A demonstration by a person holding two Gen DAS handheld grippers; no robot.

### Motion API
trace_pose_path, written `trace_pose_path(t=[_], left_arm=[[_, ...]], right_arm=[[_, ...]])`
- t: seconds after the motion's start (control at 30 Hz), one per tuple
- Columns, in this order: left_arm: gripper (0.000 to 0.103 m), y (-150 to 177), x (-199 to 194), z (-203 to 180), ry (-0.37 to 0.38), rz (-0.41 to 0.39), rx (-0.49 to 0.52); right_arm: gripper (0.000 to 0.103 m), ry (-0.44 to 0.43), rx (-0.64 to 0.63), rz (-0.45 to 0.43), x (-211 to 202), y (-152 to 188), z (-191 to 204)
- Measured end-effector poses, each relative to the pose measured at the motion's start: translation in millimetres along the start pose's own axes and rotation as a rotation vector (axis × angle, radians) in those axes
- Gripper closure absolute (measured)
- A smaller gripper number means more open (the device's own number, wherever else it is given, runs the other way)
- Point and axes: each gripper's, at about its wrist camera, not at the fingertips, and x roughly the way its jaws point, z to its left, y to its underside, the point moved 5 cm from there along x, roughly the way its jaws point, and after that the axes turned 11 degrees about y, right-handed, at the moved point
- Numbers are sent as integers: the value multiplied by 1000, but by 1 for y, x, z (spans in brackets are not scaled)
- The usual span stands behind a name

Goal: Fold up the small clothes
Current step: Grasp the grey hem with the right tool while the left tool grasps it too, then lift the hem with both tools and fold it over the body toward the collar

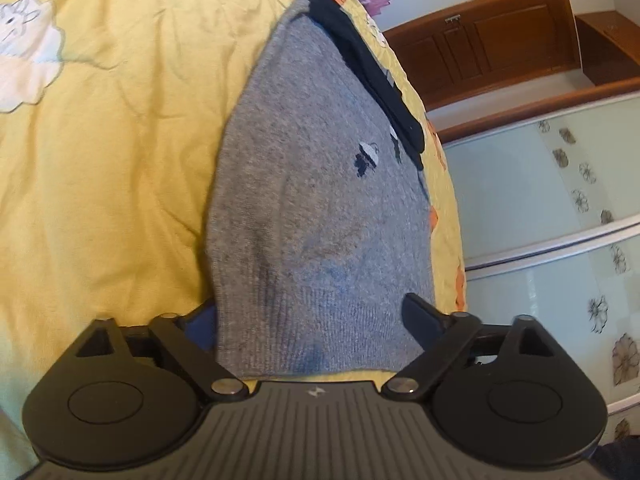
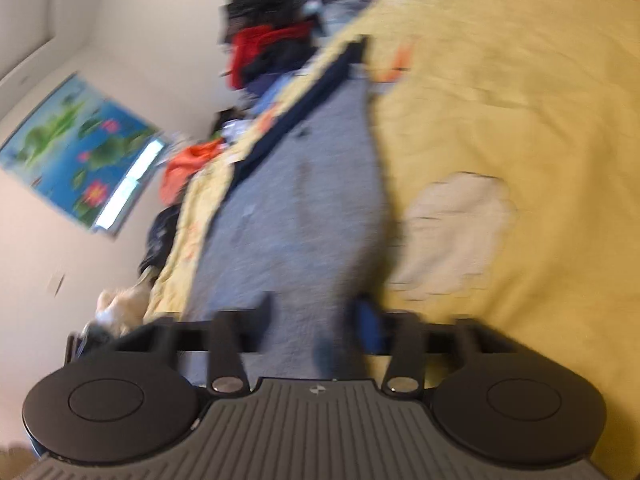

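Grey knit sweater (image 1: 316, 200), soft and floppy, is best pinched at its ribbed hem (image 1: 320, 332), straddled by wide left tongs (image 1: 312, 316) and narrowed right tongs (image 2: 314, 312).

1. Grey garment (image 1: 320, 208): a fuzzy, matt knit, ribbed along its near hem.
2. Dark trim (image 1: 372, 76) on its far edge: smoother cloth, still matt.
3. Yellow bedcover (image 1: 120, 160): soft crinkled cotton, no shine.
4. Left gripper (image 1: 316, 320): matt black plastic with bright metal rivets.
5. Cabinet (image 1: 500, 40): glossy brown wood.
6. Sliding doors (image 1: 540, 208): slick frosted glass with floral patterns.
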Motion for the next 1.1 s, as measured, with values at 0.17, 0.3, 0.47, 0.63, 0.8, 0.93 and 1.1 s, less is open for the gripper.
trace_pose_path(t=[0.17, 0.3, 0.47, 0.63, 0.8, 0.93, 1.1], left_arm=[[73, 0, 0, 11, -40, 29, -30], [97, 7, 9, 12, -51, 45, -12], [98, 5, -1, 10, 12, -7, -19], [98, 0, -12, -5, 67, -54, 9], [99, -19, -17, -30, 124, -102, 50], [99, -47, -19, -54, 176, -145, 85], [99, -106, -15, -88, 204, -198, 141]], right_arm=[[71, -10, -23, 34, 7, 7, 8], [87, 48, -32, 42, 15, 14, 14], [88, 88, 56, 17, 12, 13, 11], [88, 73, 63, -35, 11, 1, 28], [88, 46, 40, -70, 17, -28, 58], [88, 36, -7, -103, 24, -59, 84], [88, 28, -41, -149, 37, -114, 115]])
